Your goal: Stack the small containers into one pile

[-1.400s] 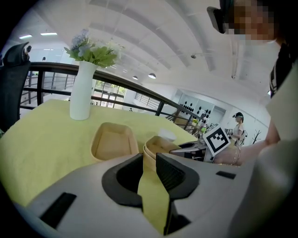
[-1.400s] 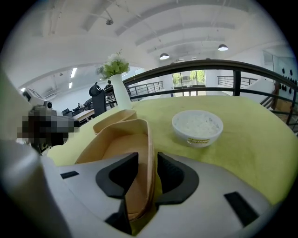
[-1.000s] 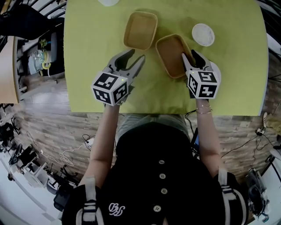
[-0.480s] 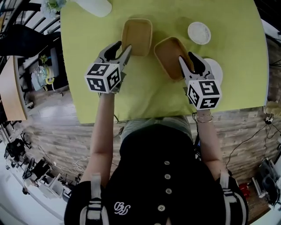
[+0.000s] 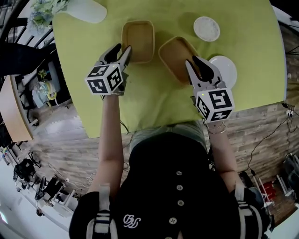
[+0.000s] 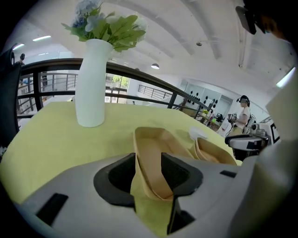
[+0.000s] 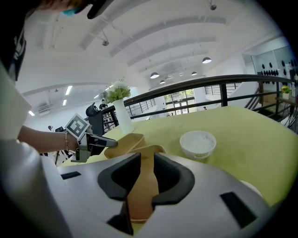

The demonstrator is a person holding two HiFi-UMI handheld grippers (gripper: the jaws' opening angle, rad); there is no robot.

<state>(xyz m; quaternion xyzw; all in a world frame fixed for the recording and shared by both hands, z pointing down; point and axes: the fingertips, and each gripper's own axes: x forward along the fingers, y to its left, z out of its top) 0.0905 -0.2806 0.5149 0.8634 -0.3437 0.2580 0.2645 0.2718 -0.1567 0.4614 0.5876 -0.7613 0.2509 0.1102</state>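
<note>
Jaws of the right gripper (image 5: 198,65) are closing, the wall of the right tan container (image 5: 175,53) between them. The left gripper (image 5: 119,52) has its jaws pinching the left tan container (image 5: 139,39). Both containers sit apart and unstacked on the green counter (image 5: 154,93), with a white bowl (image 5: 206,28) beyond.

On the table (image 5: 252,46), the left container (image 5: 138,41) lies beside the right container (image 5: 177,58). A vase (image 5: 86,10) lies behind-left, a small bowl (image 5: 206,28) behind-right and a plate (image 5: 225,70) rightmost.
</note>
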